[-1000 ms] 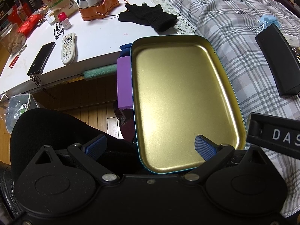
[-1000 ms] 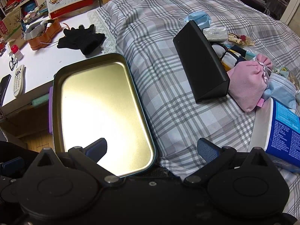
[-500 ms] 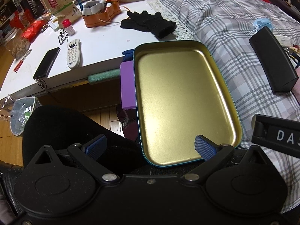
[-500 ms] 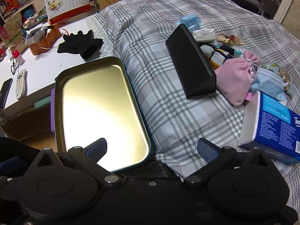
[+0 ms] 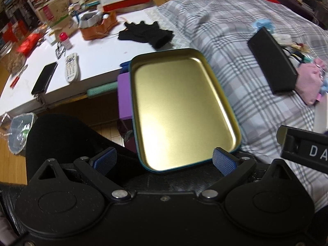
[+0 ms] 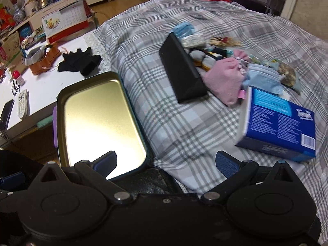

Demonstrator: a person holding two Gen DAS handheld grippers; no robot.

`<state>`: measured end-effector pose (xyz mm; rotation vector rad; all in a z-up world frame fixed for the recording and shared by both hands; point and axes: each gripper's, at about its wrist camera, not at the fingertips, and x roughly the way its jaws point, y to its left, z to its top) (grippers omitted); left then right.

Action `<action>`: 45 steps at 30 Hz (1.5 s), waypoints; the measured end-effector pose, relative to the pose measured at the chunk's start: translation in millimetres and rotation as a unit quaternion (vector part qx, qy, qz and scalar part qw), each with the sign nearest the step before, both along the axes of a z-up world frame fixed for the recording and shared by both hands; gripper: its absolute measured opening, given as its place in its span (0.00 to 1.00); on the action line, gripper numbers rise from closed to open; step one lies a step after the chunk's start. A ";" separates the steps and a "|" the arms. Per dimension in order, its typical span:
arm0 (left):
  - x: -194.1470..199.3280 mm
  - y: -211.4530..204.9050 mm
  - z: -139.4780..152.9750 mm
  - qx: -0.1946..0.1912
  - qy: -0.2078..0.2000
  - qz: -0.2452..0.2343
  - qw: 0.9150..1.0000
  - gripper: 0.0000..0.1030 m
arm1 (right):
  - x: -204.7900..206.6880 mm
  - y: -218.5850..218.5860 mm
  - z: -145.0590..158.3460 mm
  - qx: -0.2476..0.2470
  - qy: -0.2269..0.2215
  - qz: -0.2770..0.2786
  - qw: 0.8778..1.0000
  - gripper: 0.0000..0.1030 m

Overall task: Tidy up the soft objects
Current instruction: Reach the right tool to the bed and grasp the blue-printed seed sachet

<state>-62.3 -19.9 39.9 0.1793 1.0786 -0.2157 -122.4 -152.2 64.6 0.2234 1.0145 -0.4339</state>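
Both my jaws gape wide, holding nothing — ahead of my right gripper (image 6: 166, 162), the pink pouch (image 6: 223, 78) (soft, slumped against the black case (image 6: 181, 69)) could slip out of a shallow pinch short of the gold tin tray (image 6: 98, 112).

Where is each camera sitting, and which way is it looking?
Left wrist: on the left hand-held gripper, facing the gold tray and white table; its open blue fingers show.
Right wrist: on the right hand-held gripper, facing the plaid bed and tissue box; open fingers show.
Both see the tray, black glove and black case.
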 end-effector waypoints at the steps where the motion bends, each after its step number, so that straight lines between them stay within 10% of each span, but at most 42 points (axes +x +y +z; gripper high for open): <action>1: -2.5 -3.7 1.6 0.000 -0.002 -0.008 1.000 0.94 | -4.1 -4.5 1.2 0.002 -0.003 -0.005 1.000 1.00; 25: -1.6 -130.3 42.7 -0.027 -0.019 -0.162 0.986 0.94 | -91.7 -221.7 40.5 -0.014 -0.083 -0.226 0.971 1.00; 35: 35.6 -176.0 51.0 -0.031 -0.030 -0.202 0.979 0.94 | -57.5 -298.3 31.5 -0.007 -0.092 -0.270 0.958 0.99; 45: 72.8 -218.2 59.3 -0.036 -0.044 -0.238 0.970 0.94 | 25.8 -351.3 -10.9 0.012 -0.062 -0.230 0.971 0.99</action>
